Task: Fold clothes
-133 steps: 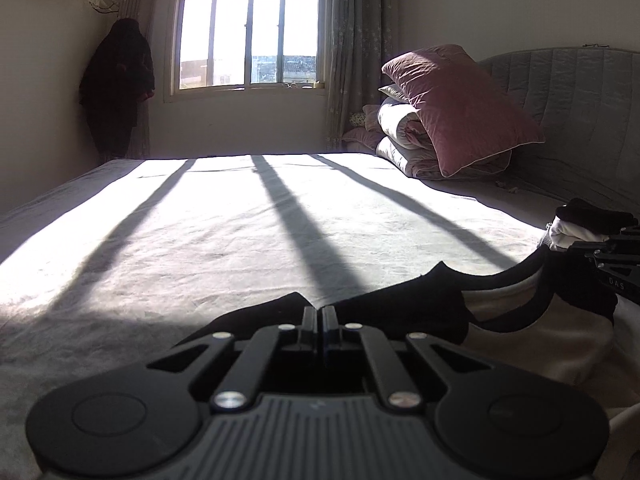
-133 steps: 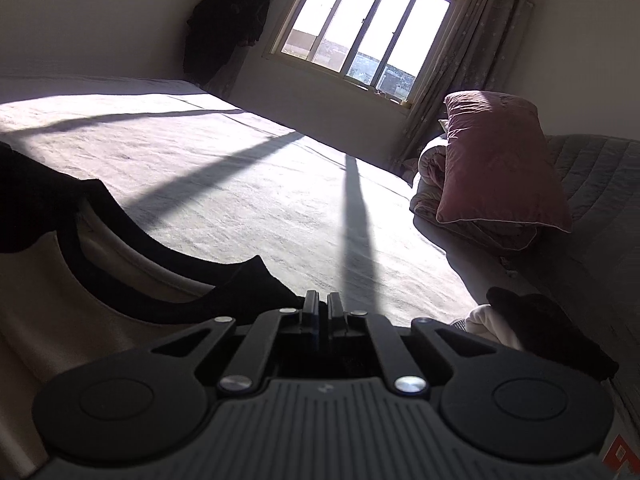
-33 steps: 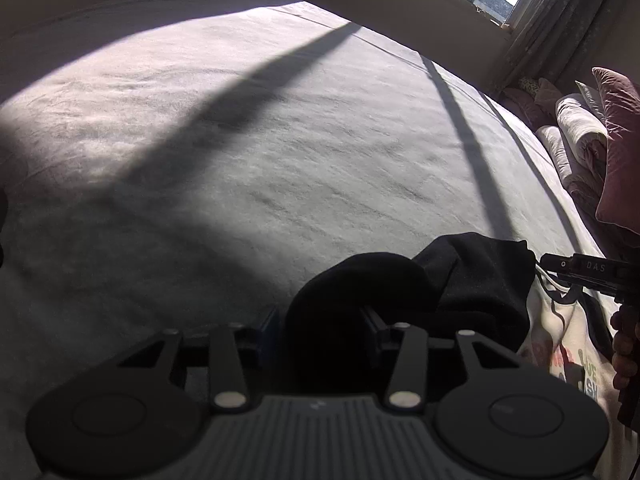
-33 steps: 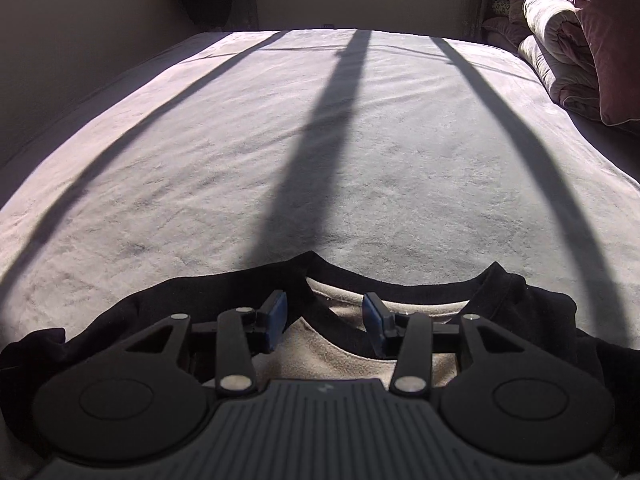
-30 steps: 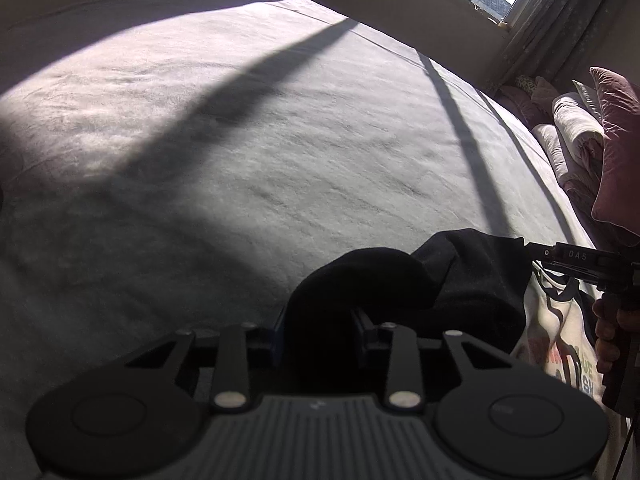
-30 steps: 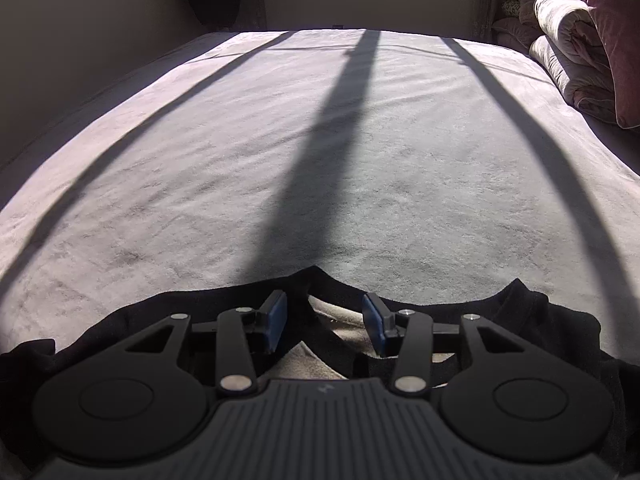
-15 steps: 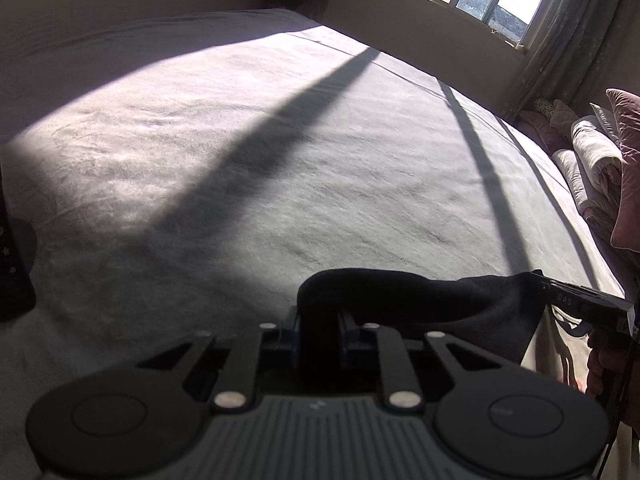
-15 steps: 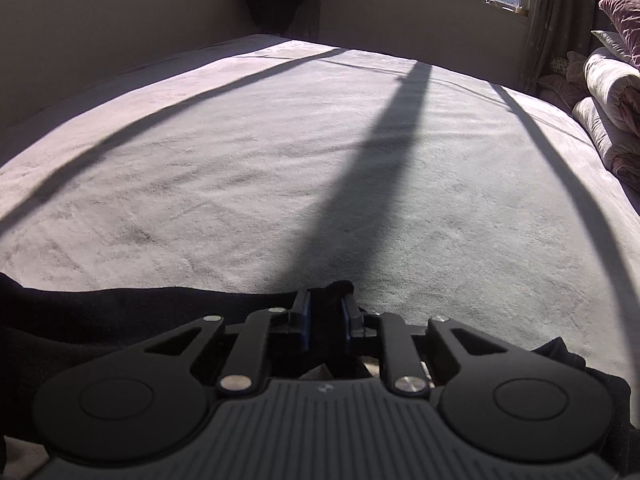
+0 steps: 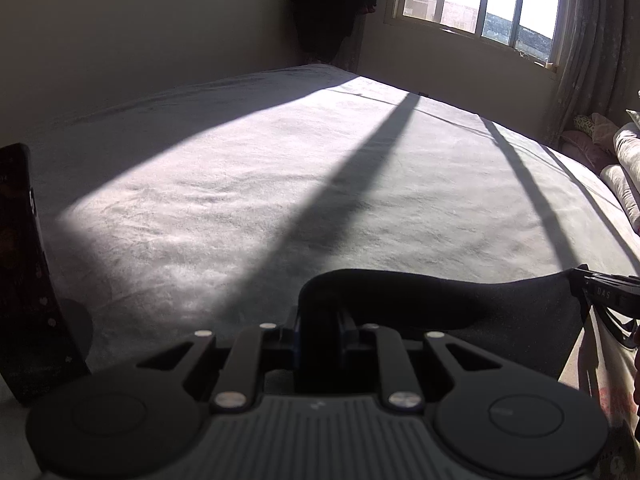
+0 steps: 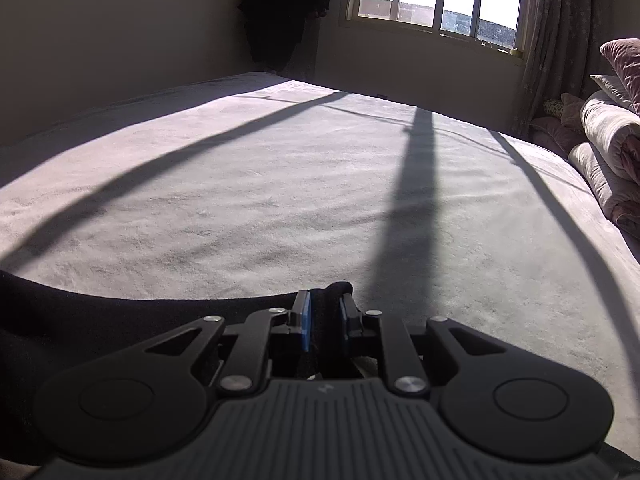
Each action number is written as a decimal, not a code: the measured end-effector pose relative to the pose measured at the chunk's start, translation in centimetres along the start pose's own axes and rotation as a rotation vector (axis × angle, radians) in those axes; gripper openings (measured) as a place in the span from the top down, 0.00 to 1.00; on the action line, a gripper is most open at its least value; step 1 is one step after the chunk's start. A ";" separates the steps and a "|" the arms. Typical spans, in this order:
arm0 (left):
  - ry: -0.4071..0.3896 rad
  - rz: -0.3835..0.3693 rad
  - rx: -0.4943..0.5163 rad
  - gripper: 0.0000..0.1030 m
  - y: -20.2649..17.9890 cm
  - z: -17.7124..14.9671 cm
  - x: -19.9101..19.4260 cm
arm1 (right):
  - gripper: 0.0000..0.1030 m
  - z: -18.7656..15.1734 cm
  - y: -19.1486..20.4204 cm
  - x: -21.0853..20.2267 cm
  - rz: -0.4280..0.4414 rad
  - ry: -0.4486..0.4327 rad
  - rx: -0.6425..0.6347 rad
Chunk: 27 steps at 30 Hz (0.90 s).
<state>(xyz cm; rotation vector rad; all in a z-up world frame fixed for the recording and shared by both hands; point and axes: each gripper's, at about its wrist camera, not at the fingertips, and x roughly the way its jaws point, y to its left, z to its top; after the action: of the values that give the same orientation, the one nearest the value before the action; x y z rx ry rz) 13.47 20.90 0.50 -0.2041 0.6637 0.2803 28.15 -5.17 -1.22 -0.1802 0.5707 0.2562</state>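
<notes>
Both the left gripper (image 9: 319,322) and right gripper (image 10: 323,312) clench the black shirt edge (image 9: 460,300), stretching it taut over the bed (image 9: 280,184) for folding.

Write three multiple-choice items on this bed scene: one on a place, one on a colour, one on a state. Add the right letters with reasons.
1. Where do the folded quilts lie?
A. at the right edge of the bed
B. under the window
C. in the middle of the bed

2. What colour is the cloth in the left gripper?
A. white
B. black
C. red

3. How does the right gripper stand?
A. wide open over bare sheet
B. shut on the cloth
C. out of view

Key: 1 A, they are stacked along the bed at its right side. 2 B, the fold between the jaws is black. 3 B, its pads press a black fold of the cloth between them.
</notes>
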 end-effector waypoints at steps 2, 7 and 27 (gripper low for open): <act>0.023 0.006 0.011 0.81 -0.3 -0.4 0.6 | 0.83 -0.4 0.1 0.5 -0.006 0.028 -0.003; 0.040 0.019 0.028 0.63 -0.6 -1.0 0.9 | 0.66 -1.1 0.5 0.5 -0.021 0.058 -0.013; 0.108 -0.119 -0.084 0.46 0.7 -1.9 -2.2 | 0.52 -4.2 -2.2 -10.7 -0.100 0.090 0.031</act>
<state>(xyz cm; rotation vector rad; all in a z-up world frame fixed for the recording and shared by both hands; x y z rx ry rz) 10.46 20.61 0.35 -0.3401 0.7445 0.1844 17.98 -10.25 1.44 -0.1907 0.6527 0.1427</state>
